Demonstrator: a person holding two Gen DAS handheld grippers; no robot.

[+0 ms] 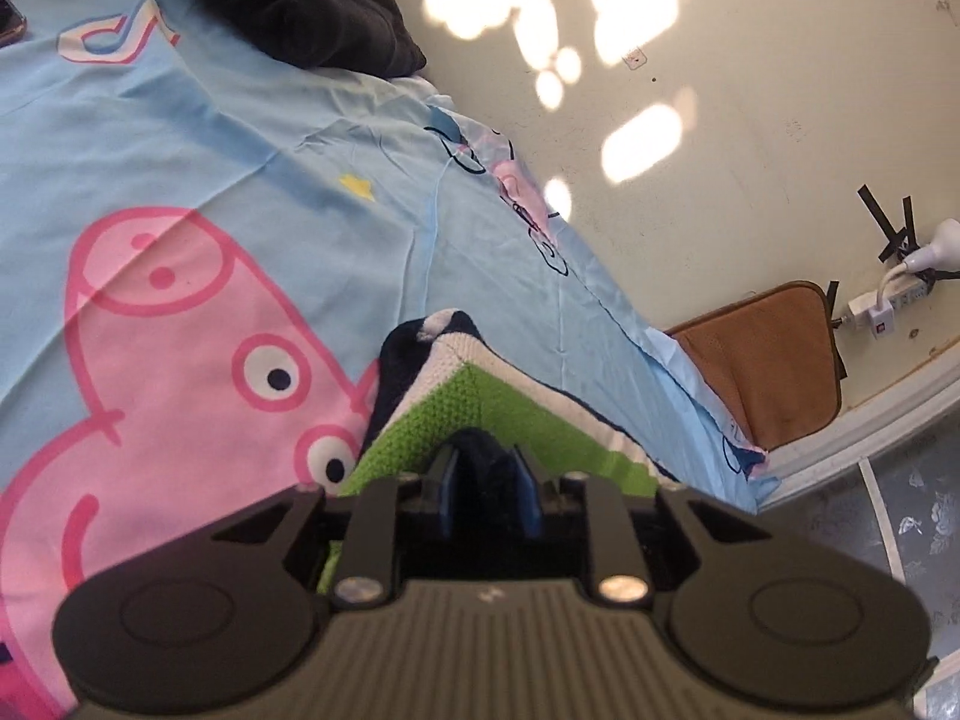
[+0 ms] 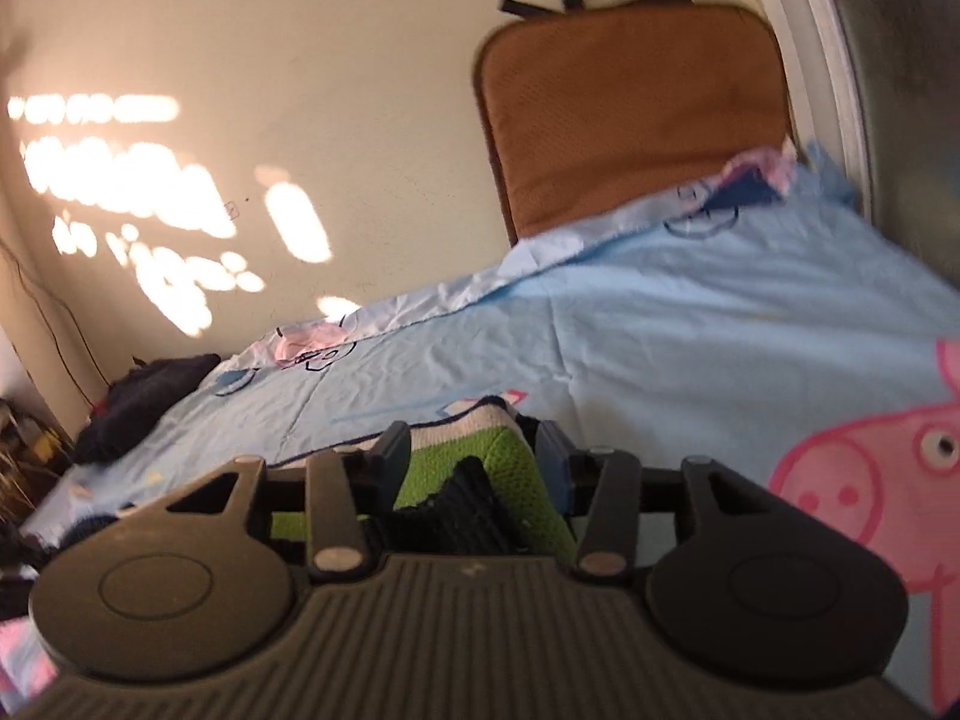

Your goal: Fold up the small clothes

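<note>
The jaws of the left gripper [image 1: 487, 461] stand a little apart with dark navy knit between them, and whether the pads still press on it cannot be told. The jaws of the right gripper [image 2: 474, 441] stand wider, astride a raised fold of the same garment without pinching it.

Around them, a heap of black clothing [image 1: 312, 6] lies at the far end of the bed against the wall, well apart from the work. A brown cushion [image 2: 630, 114] stands propped against the wall beside the bed's edge. A white power strip [image 1: 894, 300] with plugs hangs on the wall near strips of black tape. Nothing blocks either gripper.

The small knitted sweater [image 1: 456, 408] lies bunched on the bed directly under both grippers: bright green knit, bordered by a white band and navy edging, with a peaked fold rising ahead of the left gripper.

It rests on a light blue bedsheet [image 1: 240, 138] printed with a large pink cartoon pig. The cream wall [image 2: 300, 60] carries bright patches of sunlight.
</note>
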